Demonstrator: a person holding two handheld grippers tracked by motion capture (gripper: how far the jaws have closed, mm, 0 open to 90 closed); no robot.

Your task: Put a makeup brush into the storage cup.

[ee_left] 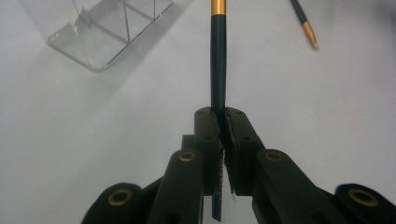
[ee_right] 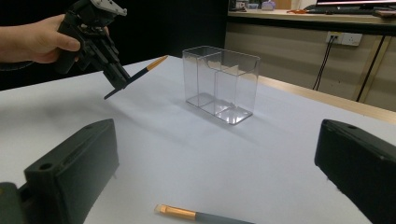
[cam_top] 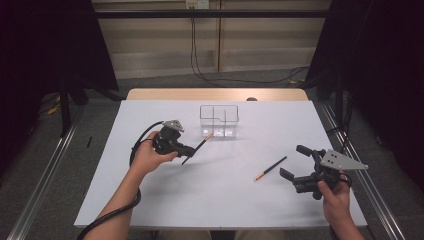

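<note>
A: Surface? Room?

B: White table [cam_top: 165, 200], wood strip along the far edge, dark curtains both sides, floor cables behind. Wide bare stretch across the near half and the left.

A: Obstacles?

B: Clear divided box [cam_top: 219, 121] centre-far, upright, well in from every edge.

A: Left claw?

B: Left gripper [cam_top: 189, 150] lifted off the table, jaws clamped tight on a dark pencil [cam_top: 199, 147]. Its gold end points at the box and looks close to the near wall; touching or not, can't tell.

A: Right?

B: Right gripper [cam_top: 292, 161] near the right edge, jaws spread wide, holding nothing. Second pencil [cam_top: 270, 167] flat on the table just left of it.
</note>
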